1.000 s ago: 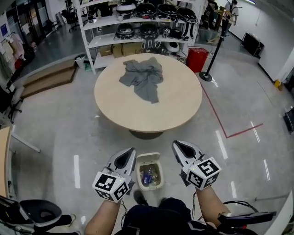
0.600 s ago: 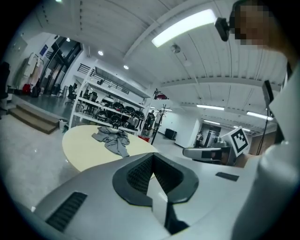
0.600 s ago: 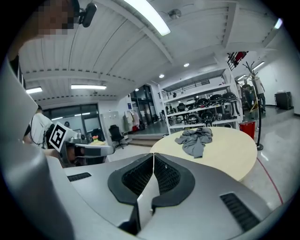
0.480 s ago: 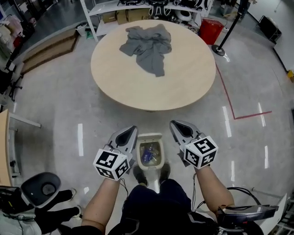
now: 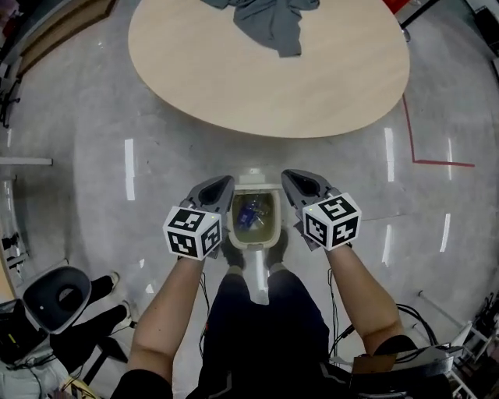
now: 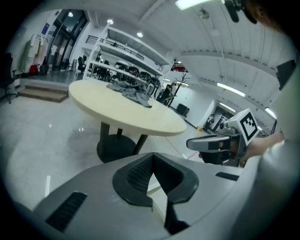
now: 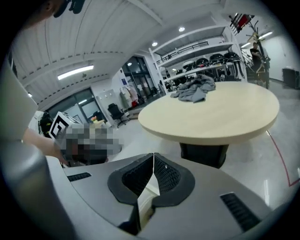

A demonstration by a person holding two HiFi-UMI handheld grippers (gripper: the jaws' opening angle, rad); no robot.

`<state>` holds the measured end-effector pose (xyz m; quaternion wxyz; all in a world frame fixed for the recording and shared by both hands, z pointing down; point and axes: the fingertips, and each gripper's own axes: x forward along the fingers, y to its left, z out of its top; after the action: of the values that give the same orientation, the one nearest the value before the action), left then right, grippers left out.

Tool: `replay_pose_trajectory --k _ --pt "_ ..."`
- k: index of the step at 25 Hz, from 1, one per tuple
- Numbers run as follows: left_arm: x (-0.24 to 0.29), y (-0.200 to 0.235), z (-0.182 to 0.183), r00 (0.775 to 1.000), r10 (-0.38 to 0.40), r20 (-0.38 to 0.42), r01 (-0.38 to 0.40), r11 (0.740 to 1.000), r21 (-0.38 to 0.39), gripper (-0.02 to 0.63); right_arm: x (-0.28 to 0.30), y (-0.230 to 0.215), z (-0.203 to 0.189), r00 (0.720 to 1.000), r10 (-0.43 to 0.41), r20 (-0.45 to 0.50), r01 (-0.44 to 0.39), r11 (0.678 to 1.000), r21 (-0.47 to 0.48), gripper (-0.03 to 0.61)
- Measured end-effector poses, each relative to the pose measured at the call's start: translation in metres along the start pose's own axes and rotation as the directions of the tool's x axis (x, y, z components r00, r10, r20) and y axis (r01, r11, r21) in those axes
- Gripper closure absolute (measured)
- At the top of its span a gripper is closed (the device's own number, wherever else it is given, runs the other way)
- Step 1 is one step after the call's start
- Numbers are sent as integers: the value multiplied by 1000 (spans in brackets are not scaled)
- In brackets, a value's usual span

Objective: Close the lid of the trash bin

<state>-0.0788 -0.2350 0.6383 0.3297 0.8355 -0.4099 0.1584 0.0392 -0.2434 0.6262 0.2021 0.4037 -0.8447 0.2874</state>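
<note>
A small pale trash bin (image 5: 254, 192) stands open on the floor in the head view, with blue and clear litter inside. Its lid (image 5: 258, 277) hangs back toward the person's legs. My left gripper (image 5: 223, 184) is shut and empty just left of the bin's rim. My right gripper (image 5: 289, 178) is shut and empty just right of it. Neither touches the bin. In the left gripper view my left gripper (image 6: 151, 156) has its jaws closed tip to tip, with the right gripper (image 6: 212, 143) beyond it. The right gripper (image 7: 153, 156) shows the same closed jaws in its own view.
A round beige table (image 5: 312, 86) on a dark pedestal stands just beyond the bin, with a grey cloth (image 5: 269, 19) on its far side. A red floor line (image 5: 437, 162) runs at the right. A seated person's legs (image 5: 86, 312) and a chair are at the lower left.
The person has stepped up to the bin and the head view now looks more steeply down. Both grippers have moved forward to flank the bin's rim, still shut.
</note>
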Motion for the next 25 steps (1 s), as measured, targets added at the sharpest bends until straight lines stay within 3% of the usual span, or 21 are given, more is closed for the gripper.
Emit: replay_pose_trajectory --k 7,14,25 --pt "63 35 -68 989 -25 -143 12 996 -84 614 60 -23 -88 987 -6 -160 14 999 49 569" --pt "93 47 -103 969 -58 -239 30 992 -119 614 80 -43 -123 979 -38 -199 62 991 117 568" --pt "67 28 -141 968 -86 -236 39 979 -198 614 53 -24 -156 983 -20 -182 62 972 228 568"
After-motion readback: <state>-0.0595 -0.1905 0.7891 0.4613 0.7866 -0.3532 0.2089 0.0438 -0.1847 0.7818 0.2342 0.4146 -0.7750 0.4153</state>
